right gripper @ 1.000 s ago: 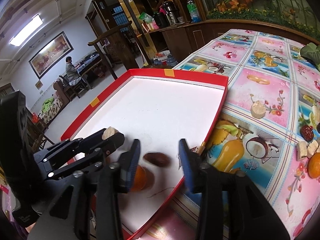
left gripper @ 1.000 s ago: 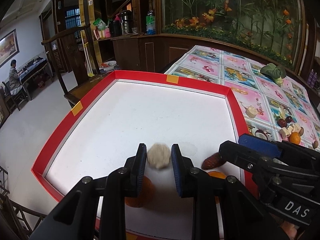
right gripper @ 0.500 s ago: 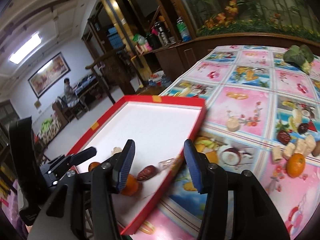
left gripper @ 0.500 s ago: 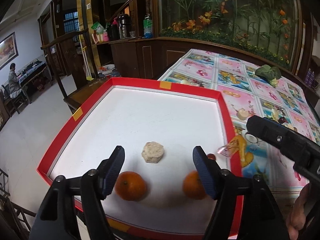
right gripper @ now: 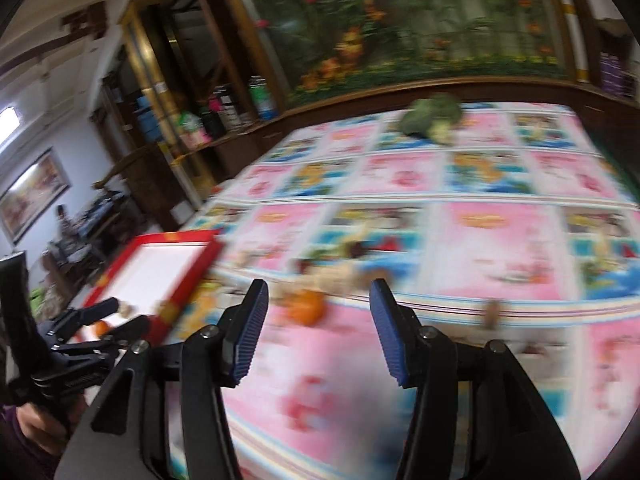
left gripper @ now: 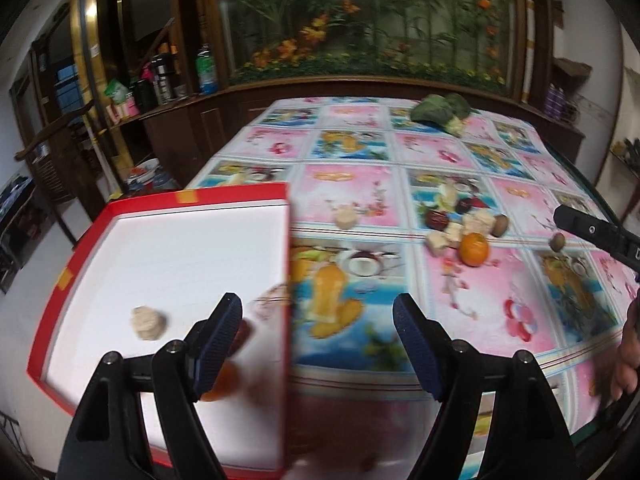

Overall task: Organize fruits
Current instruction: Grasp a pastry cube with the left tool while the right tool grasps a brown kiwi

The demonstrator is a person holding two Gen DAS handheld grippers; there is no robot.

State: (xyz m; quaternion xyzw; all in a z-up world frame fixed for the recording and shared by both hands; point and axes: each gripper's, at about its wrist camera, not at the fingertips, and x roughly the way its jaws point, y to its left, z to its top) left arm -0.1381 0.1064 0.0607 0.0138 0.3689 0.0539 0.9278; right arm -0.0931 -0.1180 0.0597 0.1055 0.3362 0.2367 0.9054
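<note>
Both grippers left the red tray (left gripper: 168, 204); left gripper (left gripper: 318, 344) jaws just opened wide, right gripper (right gripper: 318, 332) seemingly narrower, both empty

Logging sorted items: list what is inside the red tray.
Inside the red tray: a pale beige lump, a dark reddish fruit and blurred orange fruit. The left gripper, open and empty, hides the near corner.

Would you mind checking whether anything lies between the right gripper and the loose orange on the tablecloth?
Nothing visible does: the right gripper, jaws open and empty, faces the orange across bare tablecloth. The other pieces lie beyond and beside it.
</note>
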